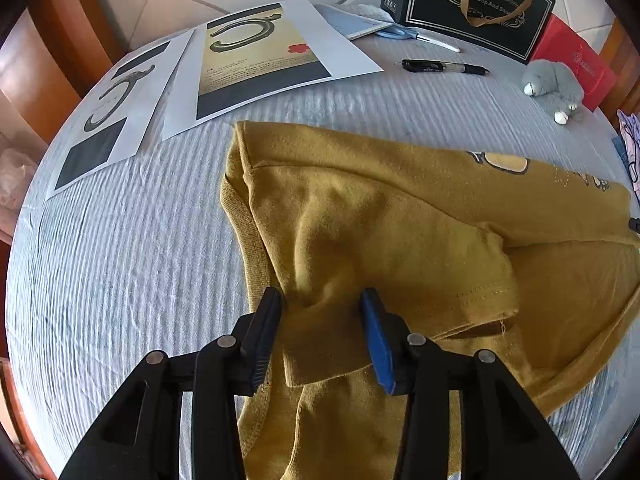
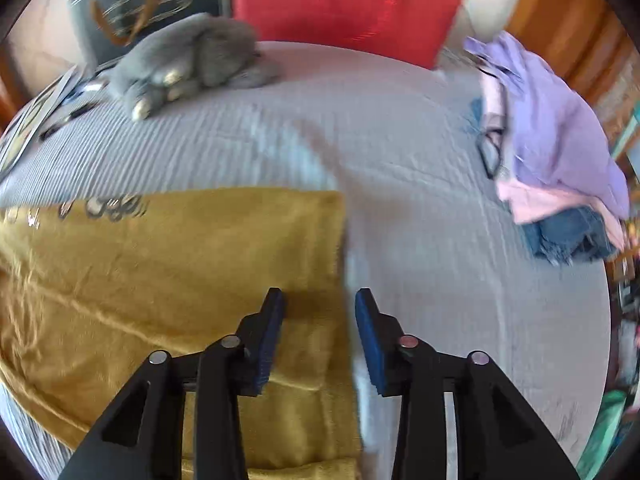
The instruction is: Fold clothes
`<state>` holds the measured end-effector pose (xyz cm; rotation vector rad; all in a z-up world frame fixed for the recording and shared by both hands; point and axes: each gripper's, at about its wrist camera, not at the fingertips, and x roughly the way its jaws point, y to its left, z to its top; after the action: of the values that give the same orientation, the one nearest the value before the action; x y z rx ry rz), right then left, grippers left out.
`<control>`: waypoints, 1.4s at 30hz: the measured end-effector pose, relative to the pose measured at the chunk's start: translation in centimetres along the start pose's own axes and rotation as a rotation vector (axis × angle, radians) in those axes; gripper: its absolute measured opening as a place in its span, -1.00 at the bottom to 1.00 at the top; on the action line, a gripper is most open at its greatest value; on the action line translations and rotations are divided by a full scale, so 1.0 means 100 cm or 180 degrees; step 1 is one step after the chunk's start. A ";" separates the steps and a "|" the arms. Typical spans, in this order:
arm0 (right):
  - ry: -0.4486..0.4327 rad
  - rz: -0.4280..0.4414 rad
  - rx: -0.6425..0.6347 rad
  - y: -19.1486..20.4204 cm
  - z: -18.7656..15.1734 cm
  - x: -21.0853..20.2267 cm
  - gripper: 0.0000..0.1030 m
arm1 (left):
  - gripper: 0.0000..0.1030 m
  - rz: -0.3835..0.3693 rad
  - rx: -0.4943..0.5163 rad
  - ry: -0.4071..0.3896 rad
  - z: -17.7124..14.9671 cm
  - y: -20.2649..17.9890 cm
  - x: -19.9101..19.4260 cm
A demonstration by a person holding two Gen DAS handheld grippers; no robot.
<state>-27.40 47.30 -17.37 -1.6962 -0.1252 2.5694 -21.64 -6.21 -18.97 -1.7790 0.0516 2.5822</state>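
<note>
Mustard-yellow cotton T-shirt (image 1: 400, 216), part-folded mid-table on the ribbed grey-white cloth (image 1: 120, 260), w/ left gripper (image 1: 322, 300) pinching a bunched sleeve fold and right gripper (image 2: 320, 300) spread open, empty, over its right edge: thin bite may slip, undoing the fold.

Far edge, 12 o'clock: black gift bag (image 1: 468, 4), red box (image 2: 340, 4). Grey plush toy (image 1: 554, 84), pen (image 1: 444, 67), scissors (image 1: 416, 35). Printed sheets (image 1: 256, 60) at 10 o'clock.
</note>
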 end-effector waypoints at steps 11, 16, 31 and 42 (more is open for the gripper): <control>-0.0166 0.0343 0.0338 -0.011 -0.087 -0.061 -0.01 | 0.14 -0.0132 -0.0368 0.0128 -0.064 0.040 -0.025; -0.0103 0.0371 0.0298 -0.010 -0.106 -0.061 0.22 | 0.15 -0.0089 -0.0472 0.0170 -0.081 0.036 -0.022; -0.0091 0.0369 0.0182 -0.019 -0.110 -0.062 -0.09 | 0.21 0.0149 -0.0702 0.0176 -0.113 0.023 -0.036; 0.0023 0.0355 0.0250 -0.018 -0.116 -0.038 -0.03 | -0.29 0.0061 -0.0682 0.0036 -0.124 0.013 -0.041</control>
<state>-15.22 49.17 -18.24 -1.7315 0.0719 2.6077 -8.60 -7.79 -19.50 -1.8660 -0.2171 2.6809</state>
